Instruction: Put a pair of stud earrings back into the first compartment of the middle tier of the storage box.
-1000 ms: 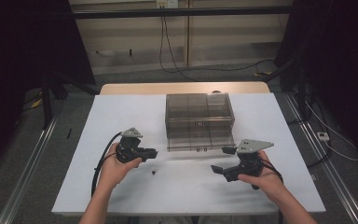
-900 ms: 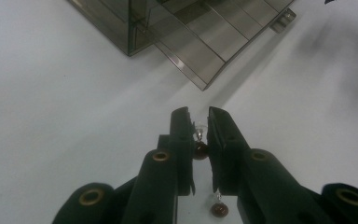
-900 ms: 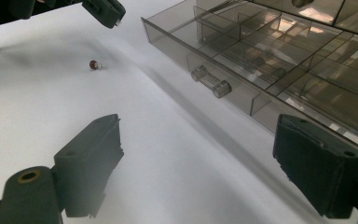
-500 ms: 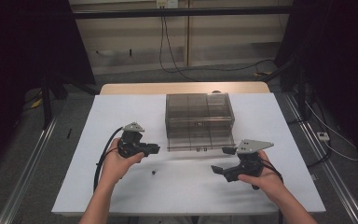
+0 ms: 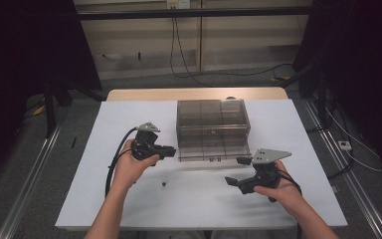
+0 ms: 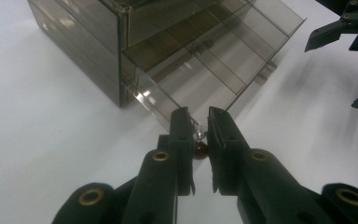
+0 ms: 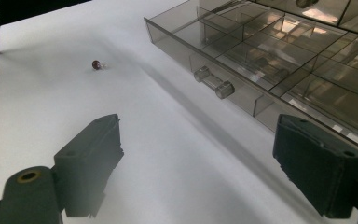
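Observation:
A smoky see-through drawer box [image 5: 212, 119] stands mid-table, its bottom drawer [image 5: 214, 149] pulled out toward me. My left gripper [image 5: 173, 149] hovers at the drawer's front left corner, shut on a small dark red bead [image 6: 200, 149] with a tiny metal loop; in the left gripper view [image 6: 198, 117] the jaws point over that corner. A second red bead [image 5: 164, 183] lies loose on the white table, also visible in the right gripper view [image 7: 95, 64]. My right gripper [image 5: 235, 171] is open and empty, just in front of the drawer's right end [image 7: 198, 123].
The drawer is split into several small compartments [image 7: 270, 60] and has a clear bar handle [image 7: 213, 82]. The white table top [image 5: 104, 199] ends at a wooden strip at the back. Dark curtains and floor cables surround the table.
My left gripper has moved forward and right, from the open table to the drawer's front left corner. The right gripper has stayed in place.

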Motion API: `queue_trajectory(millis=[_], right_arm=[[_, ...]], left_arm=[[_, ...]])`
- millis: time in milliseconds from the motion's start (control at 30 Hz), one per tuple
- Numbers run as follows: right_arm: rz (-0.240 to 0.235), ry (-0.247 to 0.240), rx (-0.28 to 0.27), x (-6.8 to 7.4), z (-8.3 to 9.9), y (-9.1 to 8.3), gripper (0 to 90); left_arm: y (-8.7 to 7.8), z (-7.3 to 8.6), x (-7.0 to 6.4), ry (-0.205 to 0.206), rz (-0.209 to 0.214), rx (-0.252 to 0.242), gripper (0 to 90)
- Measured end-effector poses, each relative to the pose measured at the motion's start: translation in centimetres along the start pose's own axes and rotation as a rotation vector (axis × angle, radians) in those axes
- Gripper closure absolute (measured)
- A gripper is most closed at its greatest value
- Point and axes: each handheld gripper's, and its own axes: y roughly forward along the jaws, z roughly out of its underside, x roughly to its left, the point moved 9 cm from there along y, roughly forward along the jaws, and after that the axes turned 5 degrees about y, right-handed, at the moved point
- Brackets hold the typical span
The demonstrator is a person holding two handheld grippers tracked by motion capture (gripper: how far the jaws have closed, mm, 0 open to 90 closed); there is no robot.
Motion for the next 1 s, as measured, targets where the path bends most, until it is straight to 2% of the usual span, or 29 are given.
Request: queue_trajectory(millis=[433,600,800,1000], right_arm=[[0.006,0.002,-0.002,-0.3,0.1,-0.2,14.6],[0.006,0.002,0.01,-0.3,0.3,-0.1,14.5],[0.013,0.013,0.021,-0.7,0.6,-0.5,14.3],[0.027,-0.006,0.023,-0.8,0.9,-0.6,14.2]], left_arm=[[0.8,-1.7,-0.4,0.007,0.021,0.002,81.0],[1.1,-2.3,-0.4,0.022,0.007,0.013,81.0],[1.9,-3.1,-0.6,0.029,0.015,0.016,81.0],[2.8,-3.3,-0.7,0.03,0.016,0.017,81.0]])
